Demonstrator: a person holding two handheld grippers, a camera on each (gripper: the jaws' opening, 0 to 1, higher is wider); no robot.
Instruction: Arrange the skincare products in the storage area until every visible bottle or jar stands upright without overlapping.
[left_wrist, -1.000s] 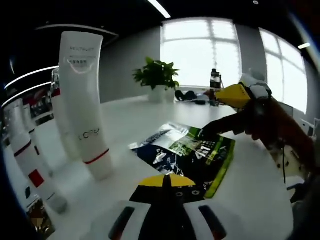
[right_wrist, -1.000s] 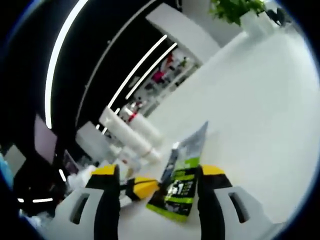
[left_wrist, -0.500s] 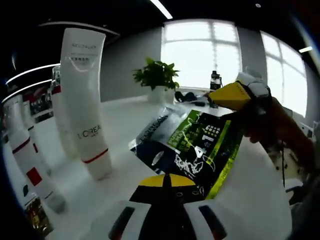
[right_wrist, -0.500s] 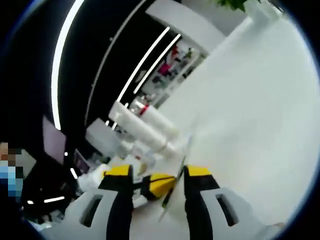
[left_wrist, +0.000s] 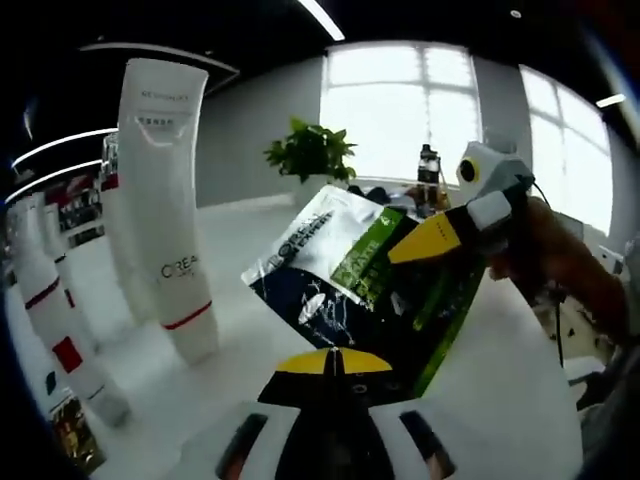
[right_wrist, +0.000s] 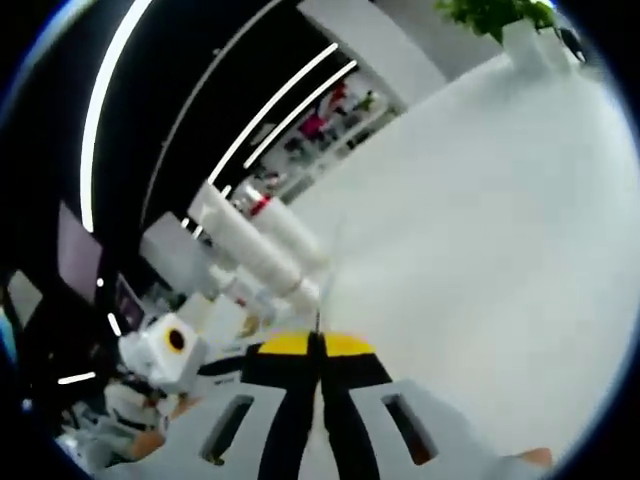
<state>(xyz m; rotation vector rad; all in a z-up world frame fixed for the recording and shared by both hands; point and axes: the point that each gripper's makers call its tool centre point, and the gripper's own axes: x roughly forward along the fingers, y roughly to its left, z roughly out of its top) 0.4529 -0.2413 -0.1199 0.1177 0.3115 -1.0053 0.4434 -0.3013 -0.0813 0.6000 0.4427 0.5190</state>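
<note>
The glossy black, green and silver foil sachet (left_wrist: 350, 290) hangs tilted in the air above the white bench (left_wrist: 250, 240), its silver end up and to the left and its long axis slanting down toward the right, where the right tool (left_wrist: 425, 237), yellow-tipped, pinches its edge; in the right gripper view the right tool's jaws are pressed together on the sachet's thin edge (right_wrist: 320, 320). The left tool (left_wrist: 333, 362) sits just below the sachet with its yellow tips shut together and holding nothing. Left of it stands a tall white plastic tube (left_wrist: 165, 200), cap down, upright, with more white tubes (left_wrist: 60, 330) bearing red bands behind. The right tool alone has the sachet, so setting it upright likely falls to that hand.
</note>
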